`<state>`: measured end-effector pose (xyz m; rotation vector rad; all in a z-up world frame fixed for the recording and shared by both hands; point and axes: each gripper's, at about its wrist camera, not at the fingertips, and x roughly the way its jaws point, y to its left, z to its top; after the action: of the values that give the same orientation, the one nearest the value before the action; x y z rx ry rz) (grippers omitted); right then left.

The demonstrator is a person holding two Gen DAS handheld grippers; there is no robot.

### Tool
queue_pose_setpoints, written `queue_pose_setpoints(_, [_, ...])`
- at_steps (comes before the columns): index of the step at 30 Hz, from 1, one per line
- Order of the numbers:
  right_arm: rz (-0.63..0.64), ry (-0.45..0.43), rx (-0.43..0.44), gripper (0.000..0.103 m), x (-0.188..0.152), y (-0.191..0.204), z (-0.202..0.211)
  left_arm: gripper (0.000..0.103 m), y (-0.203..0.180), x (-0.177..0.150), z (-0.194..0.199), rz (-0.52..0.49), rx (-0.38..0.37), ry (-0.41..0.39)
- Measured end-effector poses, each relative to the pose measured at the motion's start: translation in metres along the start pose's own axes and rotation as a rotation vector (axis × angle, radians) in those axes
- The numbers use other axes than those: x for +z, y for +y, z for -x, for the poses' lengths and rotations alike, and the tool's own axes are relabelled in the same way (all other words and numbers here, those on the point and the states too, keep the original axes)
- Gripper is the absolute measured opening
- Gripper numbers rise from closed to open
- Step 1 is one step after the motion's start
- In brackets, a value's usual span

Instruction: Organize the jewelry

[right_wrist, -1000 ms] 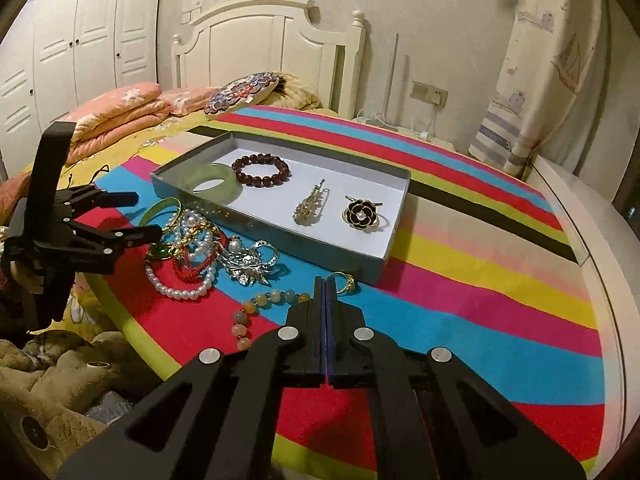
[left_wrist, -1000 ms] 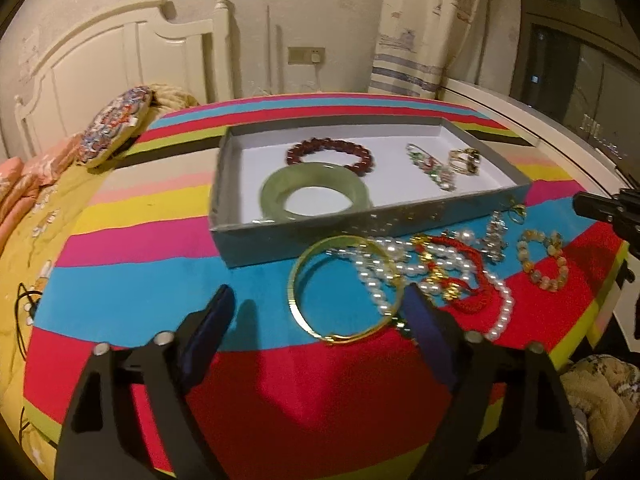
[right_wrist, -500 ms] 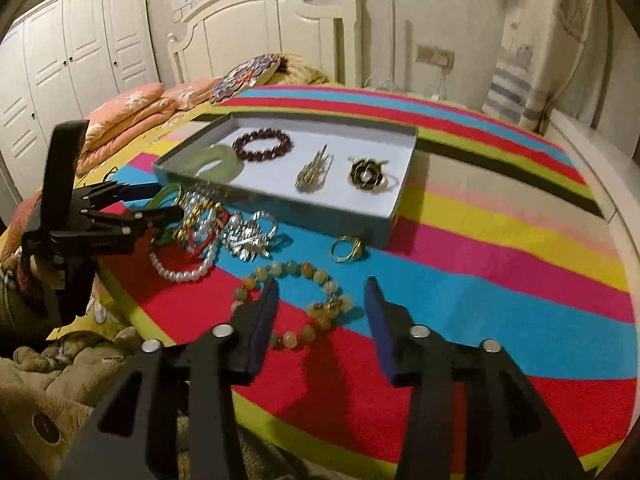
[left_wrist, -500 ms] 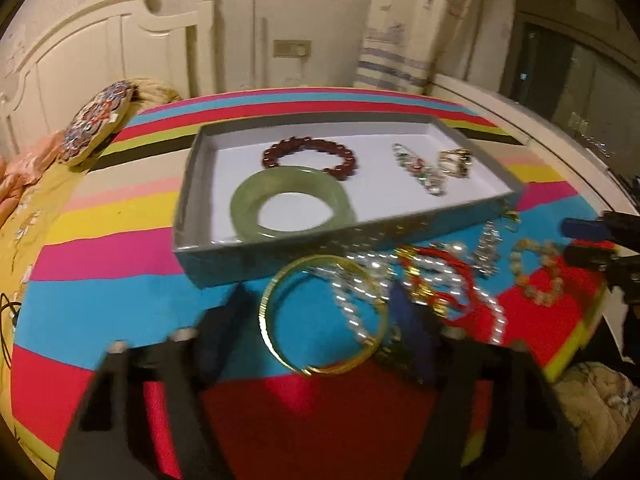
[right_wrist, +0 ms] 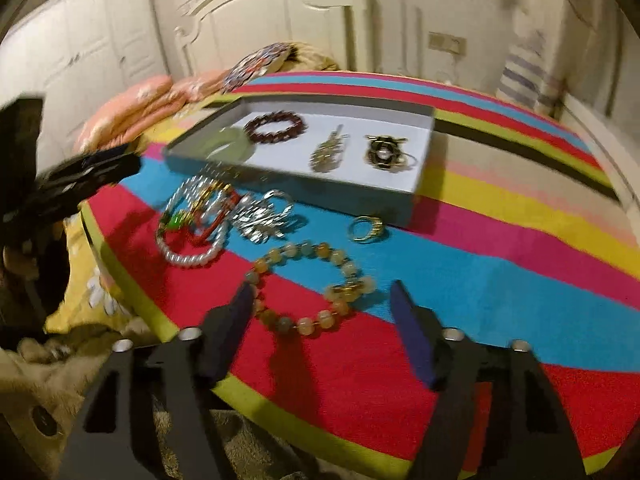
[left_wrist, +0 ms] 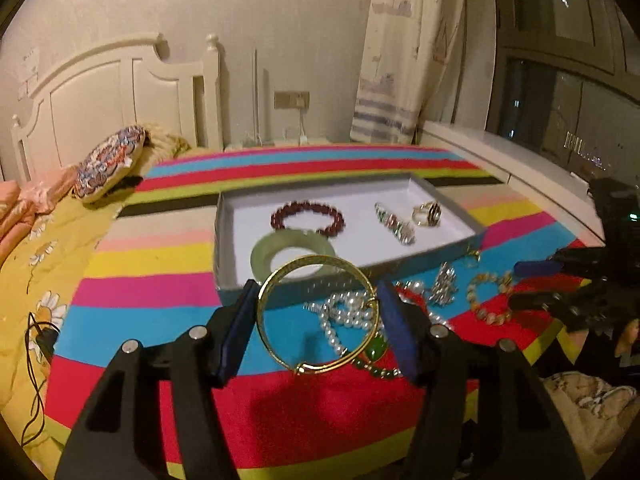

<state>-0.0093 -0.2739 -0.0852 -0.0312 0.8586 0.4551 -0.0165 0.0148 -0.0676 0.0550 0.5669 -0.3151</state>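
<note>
My left gripper [left_wrist: 318, 300] is shut on a gold bangle [left_wrist: 320, 367] and holds it above the striped cloth, just in front of the grey tray [left_wrist: 360, 244]. The tray holds a jade bangle [left_wrist: 262, 254], a dark red bead bracelet [left_wrist: 308, 218], a brooch [left_wrist: 394, 224] and a flower ring [left_wrist: 428, 214]. My right gripper [right_wrist: 322, 296] has its jaws opening. An amber bead bracelet [right_wrist: 276, 256] lies on the cloth between its fingers, and the pads do not press it. A gold ring [right_wrist: 366, 229], a silver brooch [right_wrist: 260, 224] and tangled pearl strands [right_wrist: 192, 216] lie nearby.
The round table's near edge [right_wrist: 280, 412] runs just under both grippers. A bed with a yellow cover [left_wrist: 48, 240], pillows and a white headboard stands to the left. A white window ledge [left_wrist: 500, 152] runs along the right, and a fluffy blanket lies below the edge.
My left gripper closed on the gold bangle and lifted it off the cloth toward the tray. My right gripper went from shut to open and dropped over the amber bead bracelet.
</note>
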Motion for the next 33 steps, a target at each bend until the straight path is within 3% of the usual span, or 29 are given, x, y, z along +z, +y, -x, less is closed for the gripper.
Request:
queue_pose_setpoints(5, [-0.01,-0.005,-0.032,0.016,-0.002,-0.003,-0.006,0.06,-0.008,0.002,0.005,-0.024,0.003,-0.014])
queue_pose_setpoints(7, [0.036,-0.032,-0.072,0.011,-0.001,0.005,-0.002,0.06,-0.011,0.001,0.005,-0.036,0.004,-0.013])
queue_pose_setpoints(19, [0.134,-0.176,-0.117,0.011,0.014,0.03,0.036,0.06,-0.014,0.006,0.011,-0.048,0.014,-0.043])
queue_pose_setpoints(33, [0.196,-0.254,-0.134,0.011,0.041,0.047,0.058,0.06,-0.022,0.019,0.005,-0.096,0.053,-0.027])
